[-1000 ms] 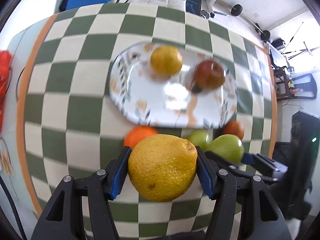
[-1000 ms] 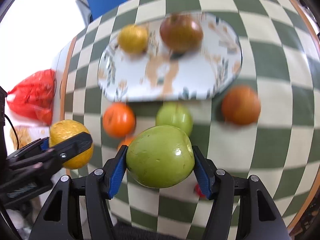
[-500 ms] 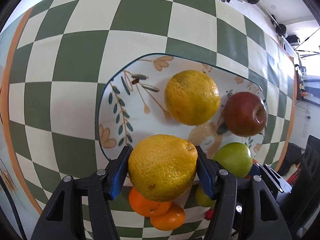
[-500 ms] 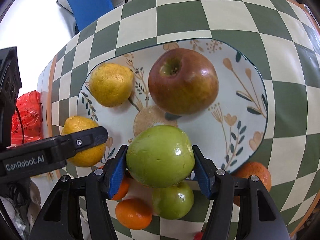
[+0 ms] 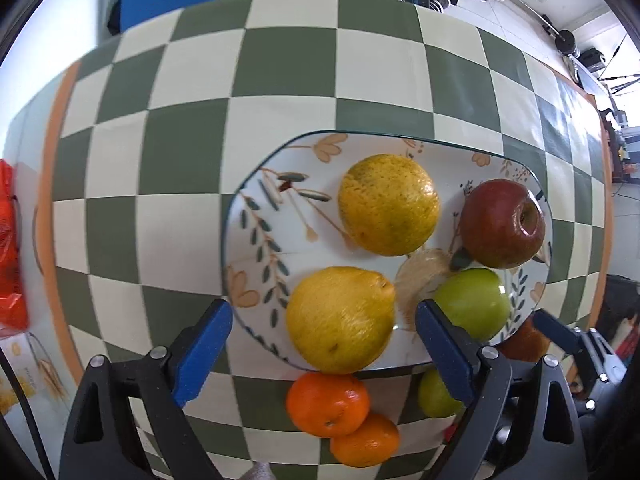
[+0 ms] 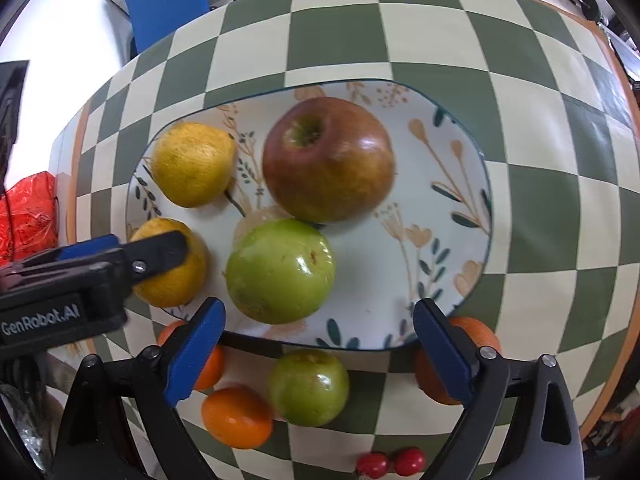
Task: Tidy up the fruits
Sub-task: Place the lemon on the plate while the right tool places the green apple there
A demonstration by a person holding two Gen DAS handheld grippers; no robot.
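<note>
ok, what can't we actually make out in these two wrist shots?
- Near yellow citrus fruit, right wrist view: mostly covered by the left tool's black body.
- Small green apple on the checkered cloth, left wrist view: partly behind a blue pad.
- Round orange fruit at right, right wrist view: mostly behind a blue pad.
- Two small red fruits: too small to identify.

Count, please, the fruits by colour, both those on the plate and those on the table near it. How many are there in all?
Yellow fruits: 2
Green apples: 2
Orange fruits: 3
Red apple: 1
Small red fruits: 2
Total: 10
</note>
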